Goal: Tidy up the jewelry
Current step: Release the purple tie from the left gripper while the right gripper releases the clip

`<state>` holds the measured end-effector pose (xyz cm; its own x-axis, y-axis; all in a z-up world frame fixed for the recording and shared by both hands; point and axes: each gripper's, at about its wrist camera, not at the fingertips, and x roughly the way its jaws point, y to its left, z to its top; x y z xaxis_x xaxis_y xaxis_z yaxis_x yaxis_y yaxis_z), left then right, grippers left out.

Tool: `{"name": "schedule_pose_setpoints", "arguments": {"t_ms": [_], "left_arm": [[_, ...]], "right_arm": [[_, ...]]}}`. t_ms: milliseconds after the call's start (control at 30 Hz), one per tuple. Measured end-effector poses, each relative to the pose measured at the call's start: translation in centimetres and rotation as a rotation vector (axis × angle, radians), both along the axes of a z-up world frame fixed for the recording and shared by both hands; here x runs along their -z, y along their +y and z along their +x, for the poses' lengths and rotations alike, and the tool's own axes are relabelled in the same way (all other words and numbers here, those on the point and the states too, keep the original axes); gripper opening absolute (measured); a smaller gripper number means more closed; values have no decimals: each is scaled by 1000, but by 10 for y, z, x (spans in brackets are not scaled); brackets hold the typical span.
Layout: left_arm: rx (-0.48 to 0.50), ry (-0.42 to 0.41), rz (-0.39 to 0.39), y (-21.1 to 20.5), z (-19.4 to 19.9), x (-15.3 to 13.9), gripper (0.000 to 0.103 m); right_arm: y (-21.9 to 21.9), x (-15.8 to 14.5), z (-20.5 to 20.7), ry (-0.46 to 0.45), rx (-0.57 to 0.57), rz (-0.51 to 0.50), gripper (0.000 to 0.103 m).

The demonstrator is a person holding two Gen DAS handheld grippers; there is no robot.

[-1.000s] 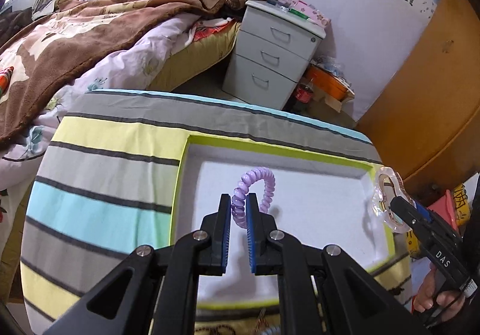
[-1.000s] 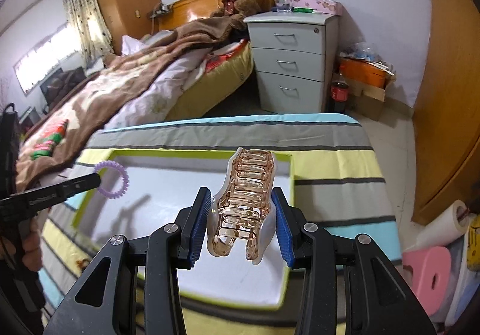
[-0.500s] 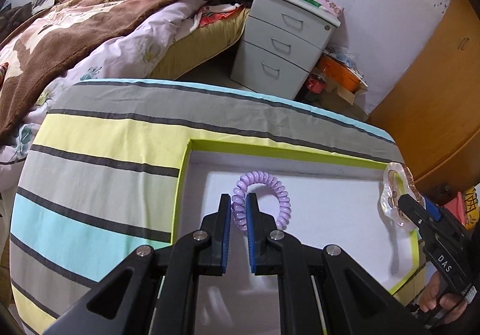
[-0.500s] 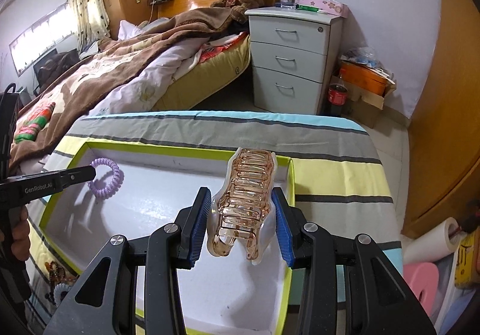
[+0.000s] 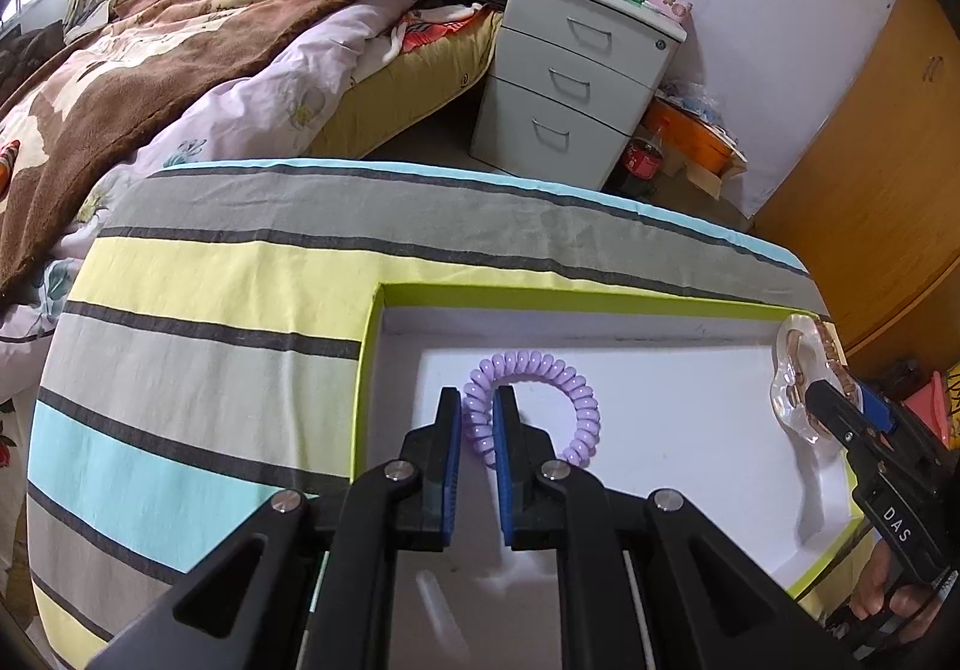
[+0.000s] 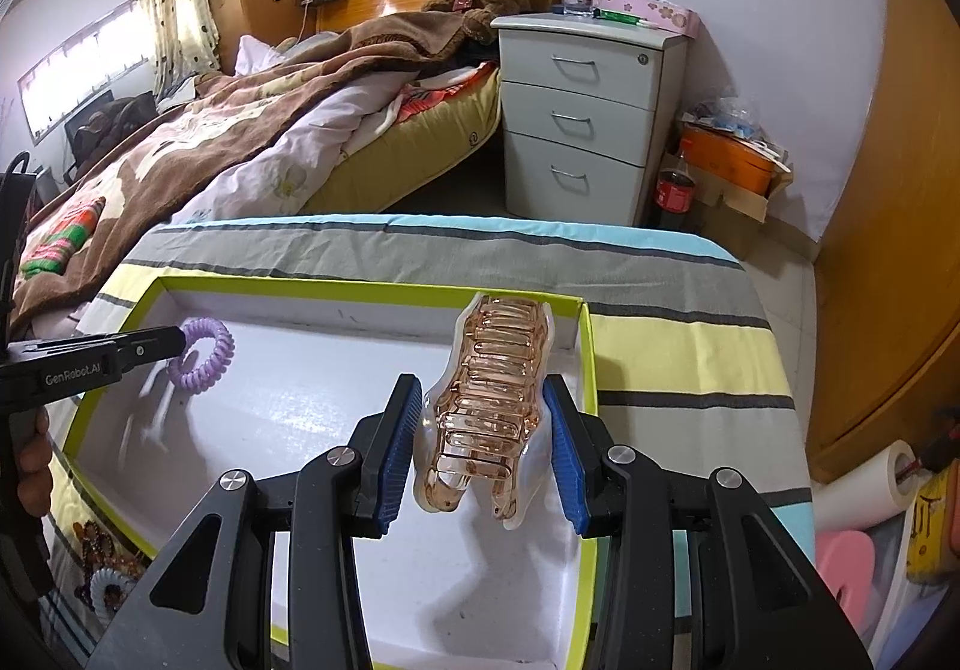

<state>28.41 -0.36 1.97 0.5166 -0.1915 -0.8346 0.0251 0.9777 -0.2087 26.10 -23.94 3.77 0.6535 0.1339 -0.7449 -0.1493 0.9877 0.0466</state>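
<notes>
My left gripper [image 5: 478, 400] is shut on a purple spiral hair tie [image 5: 558, 376] and holds it low over the left part of a white tray with a green rim [image 5: 540, 297]. The hair tie also shows in the right wrist view [image 6: 207, 352]. My right gripper [image 6: 480, 400] is shut on a clear pink claw hair clip [image 6: 489, 412], held over the tray's [image 6: 360, 289] right part. The clip also shows at the right in the left wrist view [image 5: 798, 382].
The tray lies on a striped cloth [image 5: 210, 340] over a table. More jewelry and a hair tie [image 6: 105, 574] lie on the cloth left of the tray. A bed [image 6: 210, 142] and a grey drawer unit [image 6: 582, 118] stand beyond.
Both grippers have moved forward and lower over the tray, each still shut on its item. The hair tie now sits closer to the tray floor.
</notes>
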Motion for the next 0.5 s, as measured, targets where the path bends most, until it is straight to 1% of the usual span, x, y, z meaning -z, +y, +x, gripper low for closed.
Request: {"name": "schedule_pose_setpoints", "arguments": {"t_ms": [67,133,233,267,333,500], "left_arm": [[7,-1,-3,0,0,0,15],[14,-4,-3,-1,-2,-1,25],[23,-4,-6,-3,-3,-2,30],[24,-3,-6,-4,-3,-2,31],[27,-4,-10,-5,-5,-3,35],[31,-9,-5,-7,-9,-6,44]], "right_arm": [[1,0,0,-2,2,-5,42],[2,-1,-1,-4,5,-9,42],[3,-1,-2,-10,4,-13,44],[3,-2,-2,-14,2,-14,48],[3,-3,-5,-22,1,-15,52],[3,-6,-7,-35,4,-17,52]]}}
